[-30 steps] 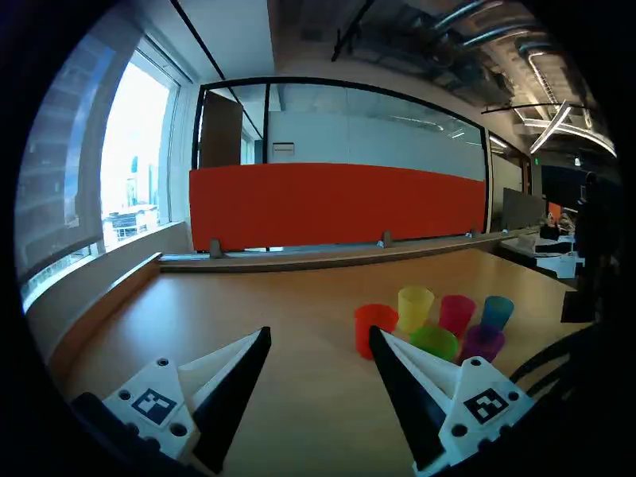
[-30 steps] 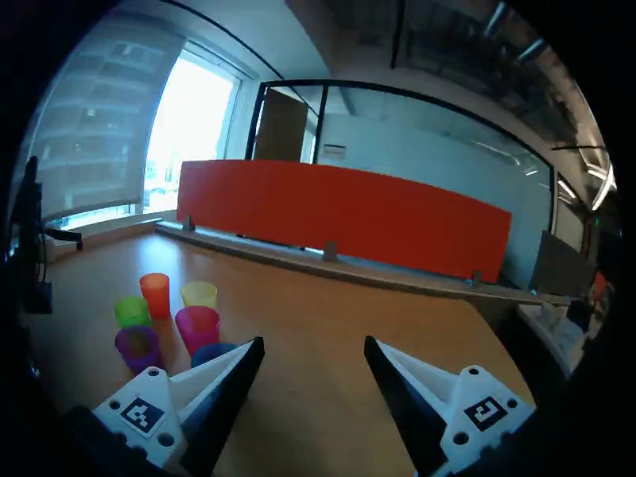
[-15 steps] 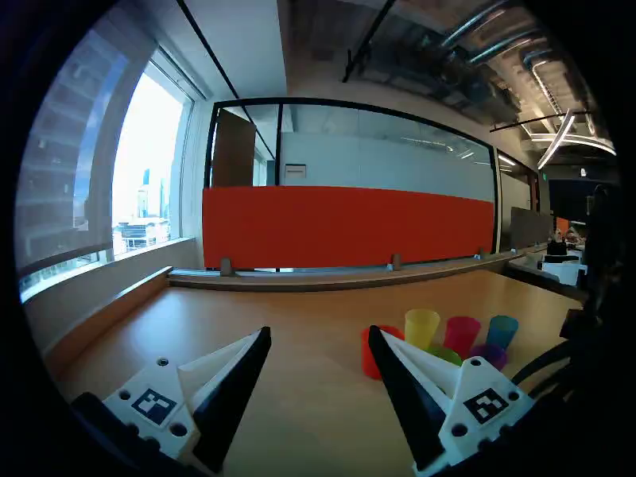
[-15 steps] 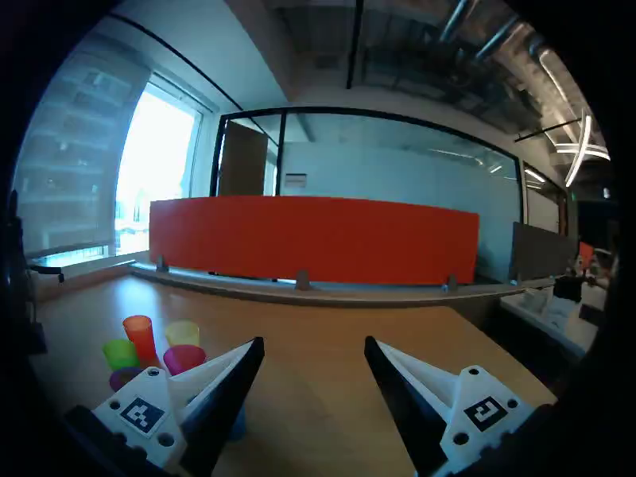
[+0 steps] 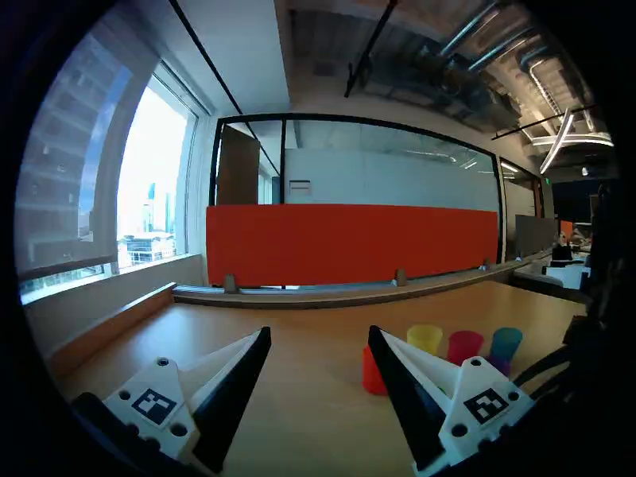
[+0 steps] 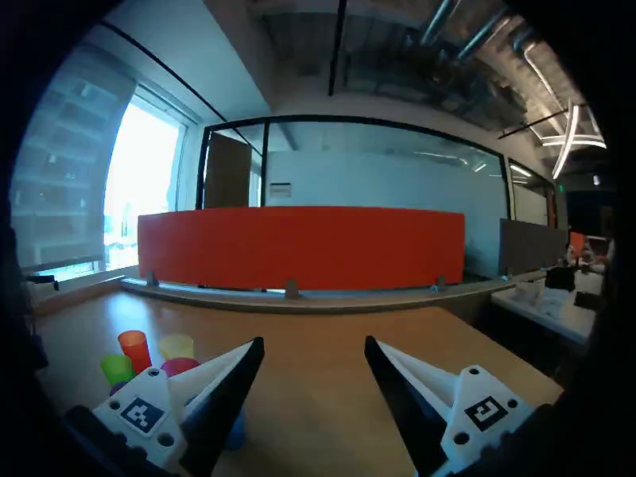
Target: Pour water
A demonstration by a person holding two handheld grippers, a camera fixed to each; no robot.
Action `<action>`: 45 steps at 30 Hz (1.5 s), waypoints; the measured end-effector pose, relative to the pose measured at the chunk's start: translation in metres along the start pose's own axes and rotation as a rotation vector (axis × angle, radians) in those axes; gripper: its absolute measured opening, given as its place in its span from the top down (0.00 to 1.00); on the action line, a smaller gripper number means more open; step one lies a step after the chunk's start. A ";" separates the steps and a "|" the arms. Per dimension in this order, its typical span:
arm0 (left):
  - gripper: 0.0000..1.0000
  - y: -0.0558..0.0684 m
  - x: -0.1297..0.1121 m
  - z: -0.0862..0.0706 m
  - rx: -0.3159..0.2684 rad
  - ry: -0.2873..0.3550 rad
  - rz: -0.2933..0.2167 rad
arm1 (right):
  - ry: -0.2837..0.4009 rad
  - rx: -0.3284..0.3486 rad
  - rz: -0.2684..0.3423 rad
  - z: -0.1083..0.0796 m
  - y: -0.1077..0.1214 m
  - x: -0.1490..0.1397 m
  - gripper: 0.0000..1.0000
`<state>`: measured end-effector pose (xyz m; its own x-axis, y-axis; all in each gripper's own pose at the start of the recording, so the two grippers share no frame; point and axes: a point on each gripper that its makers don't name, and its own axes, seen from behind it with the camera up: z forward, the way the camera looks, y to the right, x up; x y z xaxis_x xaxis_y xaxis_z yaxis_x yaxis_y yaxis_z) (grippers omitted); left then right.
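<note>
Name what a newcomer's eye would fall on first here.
The long red divider panel along the wooden table's far edge grabs the eye first. Next come the bright plastic cups clustered on the table, right of the open left gripper and left of the open right gripper.

Tabletop: wood-grain finish, smooth, soft sheen. Window ledge: same wood look, duller.
Cups: translucent coloured plastic, smooth, light glowing through the walls.
Left gripper and right gripper: jaws of white matt plastic, inner faces black and matt; printed black-and-white tags on top.
Divider panel: red, flat matt.
Partition behind it: glass, glossy, reflective.
Ceiling pipes: bare metal, dull shine.
</note>
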<state>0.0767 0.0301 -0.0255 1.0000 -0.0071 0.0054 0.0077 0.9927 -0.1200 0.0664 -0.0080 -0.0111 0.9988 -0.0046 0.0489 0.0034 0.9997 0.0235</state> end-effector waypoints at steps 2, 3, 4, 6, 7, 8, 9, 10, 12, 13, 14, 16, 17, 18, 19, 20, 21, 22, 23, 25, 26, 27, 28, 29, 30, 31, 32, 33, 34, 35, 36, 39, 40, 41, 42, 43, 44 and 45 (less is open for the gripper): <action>0.10 0.000 0.002 0.001 0.002 0.009 -0.010 | -0.001 -0.001 0.004 0.001 -0.001 0.000 0.02; 0.10 0.000 0.003 0.002 0.003 0.013 -0.015 | -0.001 -0.001 0.006 0.001 -0.001 -0.001 0.02; 0.10 0.000 0.004 0.002 0.006 0.017 -0.017 | -0.002 0.000 0.006 0.001 -0.002 -0.001 0.02; 0.10 -0.001 0.005 0.004 0.012 0.026 -0.023 | -0.004 0.001 0.007 0.002 -0.003 -0.001 0.02; 0.10 -0.001 0.005 0.004 0.015 0.030 -0.024 | -0.007 0.002 0.006 0.002 -0.003 -0.001 0.02; 0.10 -0.002 0.004 0.005 0.019 0.034 -0.026 | -0.009 0.002 0.004 0.002 -0.004 -0.002 0.02; 0.10 -0.003 0.004 0.006 0.022 0.038 -0.027 | -0.011 0.003 0.002 0.002 -0.004 -0.003 0.02; 0.10 -0.003 0.004 0.006 0.025 0.039 -0.026 | -0.013 0.001 0.001 0.002 -0.004 -0.003 0.02; 0.10 -0.005 0.003 0.008 0.032 0.041 -0.025 | -0.016 -0.003 -0.001 0.002 -0.003 -0.003 0.01; 0.10 -0.005 0.004 0.008 0.036 0.046 -0.021 | -0.016 -0.004 -0.001 0.003 -0.003 -0.003 0.01; 0.10 -0.006 0.005 0.009 0.041 0.052 -0.017 | -0.016 -0.005 -0.002 0.003 -0.003 -0.003 0.02; 0.10 -0.006 0.006 0.009 0.048 0.064 -0.012 | -0.018 -0.006 -0.001 0.003 -0.003 -0.003 0.02; 0.10 -0.006 0.007 0.009 0.052 0.071 -0.010 | -0.021 -0.006 -0.001 0.004 -0.004 -0.004 0.02; 0.10 -0.006 0.008 0.010 0.055 0.077 -0.009 | -0.024 -0.007 0.000 0.004 -0.004 -0.005 0.02; 0.10 -0.006 0.007 0.010 0.058 0.081 -0.010 | -0.028 -0.006 -0.001 0.004 -0.005 -0.006 0.02; 0.10 -0.005 0.006 0.011 0.062 0.086 -0.011 | -0.033 -0.005 -0.001 0.004 -0.005 -0.007 0.01; 0.10 -0.005 0.006 0.011 0.066 0.089 -0.012 | -0.037 -0.004 -0.002 0.004 -0.006 -0.008 0.01; 0.10 -0.005 0.005 0.012 0.068 0.090 -0.012 | -0.038 -0.005 -0.002 0.004 -0.007 -0.007 0.02; 0.10 -0.005 0.004 0.013 0.070 0.091 -0.012 | -0.039 -0.007 -0.003 0.004 -0.007 -0.007 0.02; 0.10 -0.006 0.001 0.014 0.074 0.092 -0.008 | -0.040 -0.011 -0.003 0.005 -0.007 -0.006 0.02; 0.10 -0.006 0.000 0.015 0.077 0.093 -0.004 | -0.040 -0.014 -0.004 0.005 -0.007 -0.006 0.01; 0.10 -0.007 -0.002 0.015 0.079 0.093 0.000 | -0.040 -0.017 -0.004 0.005 -0.007 -0.005 0.01; 0.10 -0.008 -0.004 0.015 0.081 0.093 0.005 | -0.041 -0.020 -0.004 0.005 -0.007 -0.005 0.02; 0.10 -0.009 -0.007 0.015 0.082 0.093 0.011 | -0.041 -0.023 -0.004 0.005 -0.006 -0.005 0.02; 0.10 -0.010 -0.010 0.015 0.084 0.092 0.016 | -0.042 -0.026 -0.004 0.005 -0.006 -0.005 0.01; 0.10 -0.011 -0.013 0.015 0.089 0.089 0.019 | -0.042 -0.029 -0.003 0.006 -0.005 -0.005 0.01; 0.10 -0.014 -0.016 0.015 0.094 0.086 0.022 | -0.043 -0.031 -0.002 0.006 -0.005 -0.005 0.01; 0.10 -0.016 -0.019 0.015 0.099 0.083 0.025 | -0.043 -0.033 0.000 0.006 -0.005 -0.004 0.01; 0.10 -0.017 -0.022 0.014 0.103 0.081 0.026 | -0.044 -0.034 0.001 0.006 -0.005 -0.004 0.01; 0.10 -0.019 -0.025 0.014 0.108 0.079 0.027 | -0.045 -0.035 0.003 0.006 -0.006 -0.003 0.01; 0.10 -0.020 -0.027 0.014 0.112 0.077 0.027 | -0.046 -0.036 0.005 0.006 -0.007 -0.002 0.01; 0.10 -0.022 -0.035 0.014 0.112 0.075 0.024 | -0.046 -0.029 0.008 0.005 -0.012 0.003 0.01; 0.10 -0.023 -0.037 0.013 0.115 0.074 0.021 | -0.045 -0.027 0.008 0.004 -0.014 0.004 0.01; 0.10 -0.024 -0.039 0.013 0.118 0.074 0.018 | -0.043 -0.024 0.007 0.004 -0.015 0.005 0.01; 0.10 -0.025 -0.041 0.013 0.121 0.073 0.014 | -0.042 -0.021 0.007 0.004 -0.017 0.007 0.01; 0.10 -0.026 -0.043 0.012 0.123 0.074 0.012 | -0.042 -0.021 0.006 0.004 -0.017 0.007 0.01; 0.10 -0.027 -0.044 0.012 0.124 0.074 0.010 | -0.041 -0.020 0.005 0.004 -0.018 0.007 0.02; 0.10 -0.027 -0.045 0.012 0.126 0.075 0.008 | -0.041 -0.020 0.004 0.004 -0.019 0.008 0.02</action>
<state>0.0310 0.0046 -0.0103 0.9976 -0.0034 -0.0695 0.0038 1.0000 0.0062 0.0739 -0.0269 -0.0067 0.9959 -0.0007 0.0901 0.0004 1.0000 0.0037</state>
